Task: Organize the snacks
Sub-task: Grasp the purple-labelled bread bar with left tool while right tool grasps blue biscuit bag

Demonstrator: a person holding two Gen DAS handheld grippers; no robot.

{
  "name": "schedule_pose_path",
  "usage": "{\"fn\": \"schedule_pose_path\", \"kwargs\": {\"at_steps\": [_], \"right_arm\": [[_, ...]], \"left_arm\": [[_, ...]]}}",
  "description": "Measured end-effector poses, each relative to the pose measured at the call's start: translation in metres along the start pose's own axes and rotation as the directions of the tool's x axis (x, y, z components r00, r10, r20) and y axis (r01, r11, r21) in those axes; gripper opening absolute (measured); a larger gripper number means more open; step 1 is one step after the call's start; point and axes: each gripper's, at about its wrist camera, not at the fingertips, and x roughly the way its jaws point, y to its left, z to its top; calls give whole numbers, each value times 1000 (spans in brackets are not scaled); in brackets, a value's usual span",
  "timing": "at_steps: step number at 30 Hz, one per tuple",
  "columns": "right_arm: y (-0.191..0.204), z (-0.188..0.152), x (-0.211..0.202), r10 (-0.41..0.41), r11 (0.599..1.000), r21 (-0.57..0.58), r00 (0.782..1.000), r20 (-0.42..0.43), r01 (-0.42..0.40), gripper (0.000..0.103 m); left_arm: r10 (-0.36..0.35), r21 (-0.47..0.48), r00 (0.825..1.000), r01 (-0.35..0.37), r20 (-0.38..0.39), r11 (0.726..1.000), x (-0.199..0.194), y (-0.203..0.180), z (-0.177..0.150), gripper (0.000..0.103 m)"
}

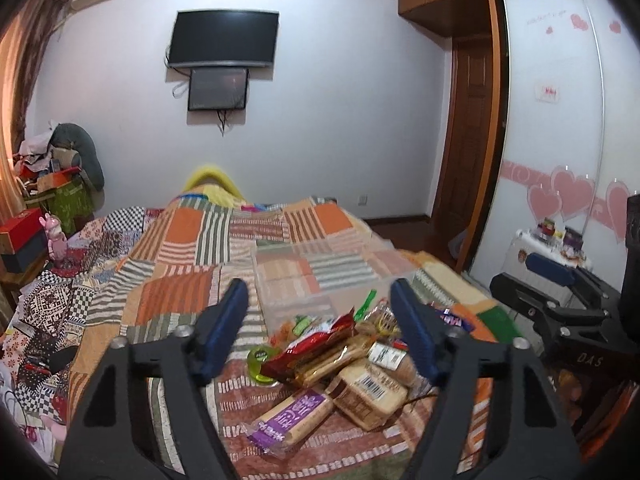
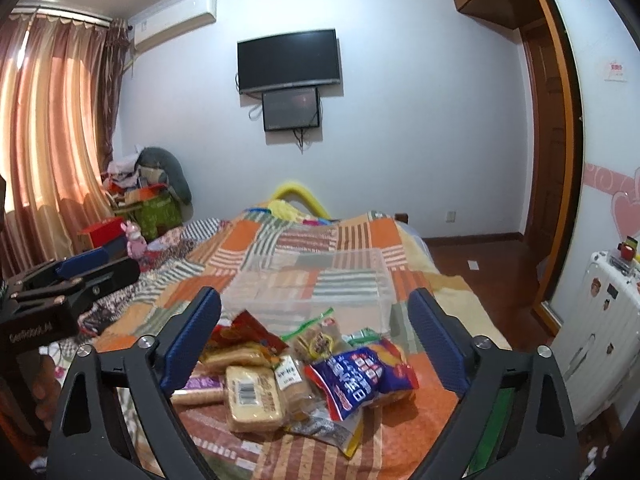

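Observation:
A pile of wrapped snacks lies on the patchwork bed cover: a purple-labelled biscuit pack (image 1: 290, 420), a bread pack with a barcode (image 1: 368, 394) (image 2: 252, 398), a red packet (image 1: 310, 346), a green jelly cup (image 1: 262, 364) and a blue crisp bag (image 2: 360, 376). A clear plastic bin (image 1: 316, 276) (image 2: 316, 288) stands just behind the pile. My left gripper (image 1: 320, 294) is open and empty above the pile's left side. My right gripper (image 2: 314, 308) is open and empty above the pile. Each gripper shows at the edge of the other's view.
The bed (image 2: 360, 232) fills the middle, with a yellow object (image 2: 300, 196) at its far end. Boxes and clutter (image 2: 148, 204) stand by the curtain on the left. A white suitcase (image 2: 600, 328) and wardrobe doors are on the right.

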Motion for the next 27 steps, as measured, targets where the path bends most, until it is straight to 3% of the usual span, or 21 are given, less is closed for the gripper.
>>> {"fn": "schedule_pose_path", "kwargs": {"at_steps": [6,9,15,22,27], "right_arm": [[-11,-14,21,-10,1000,1,995,-103,10,81],[-19,-22,31,-18,1000,19,987,-160,21,80],[-35,-35,42,-9,997,67,965,-261,28,80],[-50,-43,54,-6,993,111,942,-334,46,81],[-52,-46,65,-8,992,111,927,-374,53,91]], "left_arm": [[-28,2,992,29,-125,1000,38,11,-14,59],[-65,-2,980,66,-190,998,57,17,-25,59],[-62,40,945,79,-322,996,88,27,-56,59],[-98,10,884,115,-458,993,109,40,-91,61],[-131,-11,860,144,-494,990,119,41,-102,65]]}}
